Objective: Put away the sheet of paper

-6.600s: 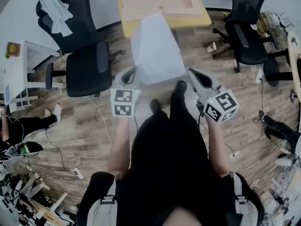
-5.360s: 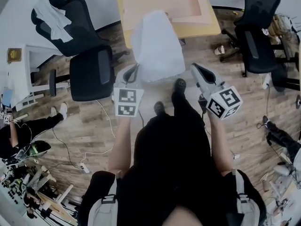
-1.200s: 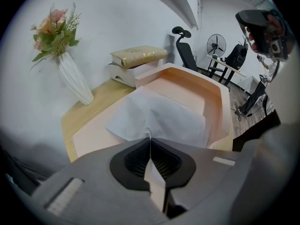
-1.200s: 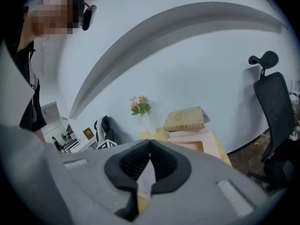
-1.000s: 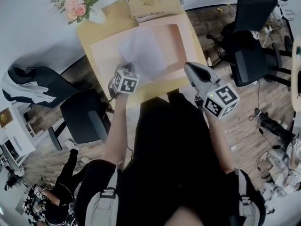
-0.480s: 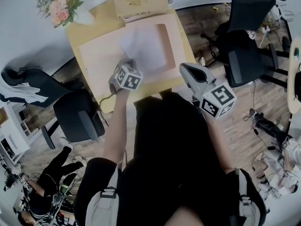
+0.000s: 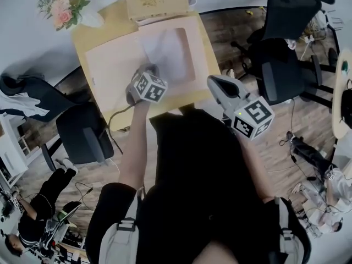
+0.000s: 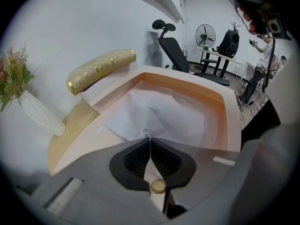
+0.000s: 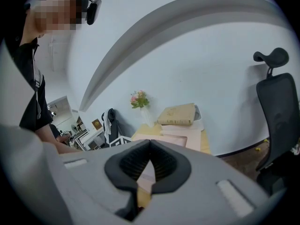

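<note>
A white sheet of paper (image 7: 168, 51) shows against a pale pink tray (image 7: 110, 59) on a yellow-wood bench (image 7: 85, 34), upper centre of the head view. At upper left, pink flowers (image 7: 59, 1) with green leaves top a white vase (image 7: 93, 20); at top centre is a tan cushion (image 7: 157, 0) with a gold pattern. The left hand-held gripper (image 8: 149, 135) and the right hand-held gripper (image 9: 149, 142) are grey with black ribbed pads (image 8: 164, 161), their cubes (image 7: 150, 87) chequered in black-and-white squares. Black chairs (image 7: 280, 48) stand on the brown plank floor (image 7: 225, 23).
</note>
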